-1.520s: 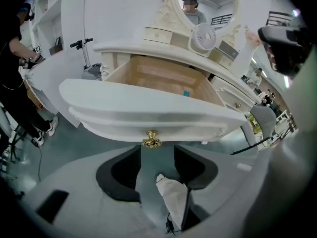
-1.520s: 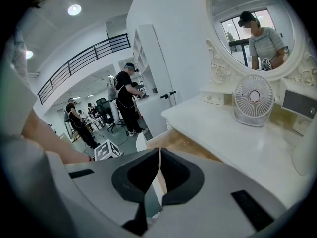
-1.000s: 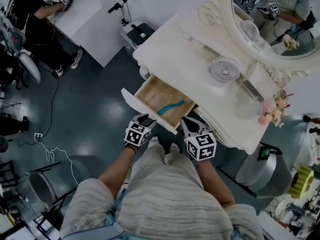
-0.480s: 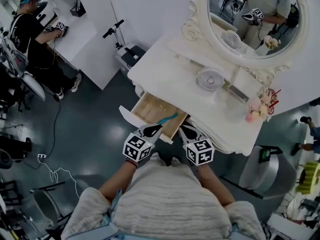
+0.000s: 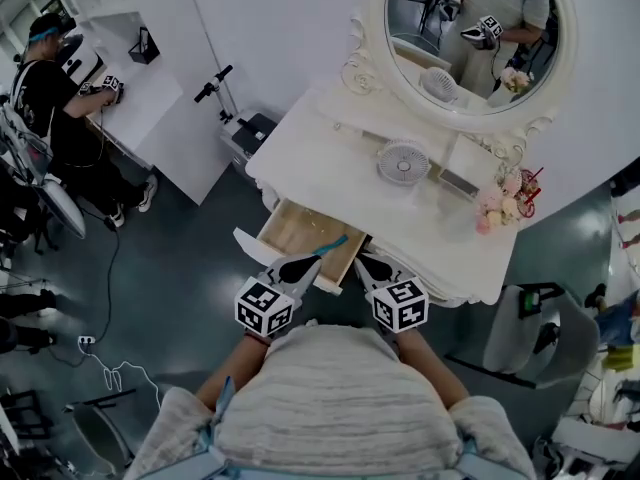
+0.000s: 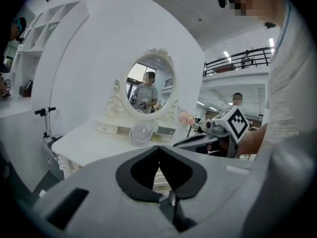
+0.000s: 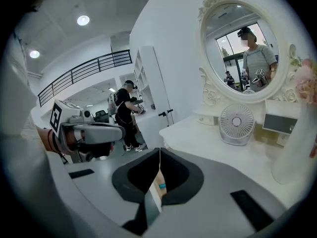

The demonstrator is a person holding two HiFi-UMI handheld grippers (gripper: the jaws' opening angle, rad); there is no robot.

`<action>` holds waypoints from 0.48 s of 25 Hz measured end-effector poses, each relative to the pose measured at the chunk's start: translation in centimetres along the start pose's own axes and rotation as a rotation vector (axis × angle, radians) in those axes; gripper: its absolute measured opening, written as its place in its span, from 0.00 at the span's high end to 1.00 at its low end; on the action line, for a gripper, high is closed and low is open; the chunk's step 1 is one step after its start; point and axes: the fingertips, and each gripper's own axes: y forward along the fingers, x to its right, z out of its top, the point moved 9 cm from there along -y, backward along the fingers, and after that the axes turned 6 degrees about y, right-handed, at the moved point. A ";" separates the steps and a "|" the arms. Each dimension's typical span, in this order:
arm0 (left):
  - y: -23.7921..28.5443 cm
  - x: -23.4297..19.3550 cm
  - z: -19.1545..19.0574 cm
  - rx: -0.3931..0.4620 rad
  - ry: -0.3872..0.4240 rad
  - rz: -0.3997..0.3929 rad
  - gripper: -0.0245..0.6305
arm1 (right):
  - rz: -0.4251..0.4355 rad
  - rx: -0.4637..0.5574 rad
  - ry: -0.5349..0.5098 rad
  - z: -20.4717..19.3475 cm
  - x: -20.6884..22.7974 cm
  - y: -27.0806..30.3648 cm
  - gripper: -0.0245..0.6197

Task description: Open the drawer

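Observation:
The wooden drawer (image 5: 300, 236) of the white dressing table (image 5: 330, 148) stands pulled out, with a teal object (image 5: 333, 243) lying inside. My left gripper (image 5: 312, 261) hovers over the drawer's front edge, shut and empty. My right gripper (image 5: 362, 261) hangs beside it at the drawer's right corner, also shut with nothing held. In the left gripper view the left gripper (image 6: 158, 150) shows its jaws meeting, with the table beyond. In the right gripper view the right gripper (image 7: 159, 155) is closed, and a sliver of the drawer (image 7: 154, 190) shows below the jaws.
A small fan (image 5: 403, 161), a pink flower bunch (image 5: 500, 203) and an oval mirror (image 5: 470, 28) stand on the table. A scooter (image 5: 218, 80) leans at its left. A person (image 5: 55, 78) works at a white desk far left. A grey chair (image 5: 535, 328) sits at the right.
Both grippers have lifted away from the drawer's front, the left one further. The left jaws have come together. The drawer stays pulled out.

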 end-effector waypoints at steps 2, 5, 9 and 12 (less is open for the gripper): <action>-0.4 -0.1 0.3 0.015 0.008 -0.003 0.94 | 0.012 0.013 -0.010 0.5 -0.6 -0.2 0.95; -1.1 -0.2 0.6 0.033 0.026 -0.010 0.94 | 0.044 0.046 -0.017 1.2 -1.9 -0.5 0.95; -2.4 -0.5 0.9 0.056 0.028 -0.027 0.94 | 0.072 0.080 0.005 1.5 -3.4 -0.6 0.95; -3.4 -0.8 0.9 0.075 0.021 -0.044 0.94 | 0.072 0.079 0.019 1.3 -4.1 -0.5 0.95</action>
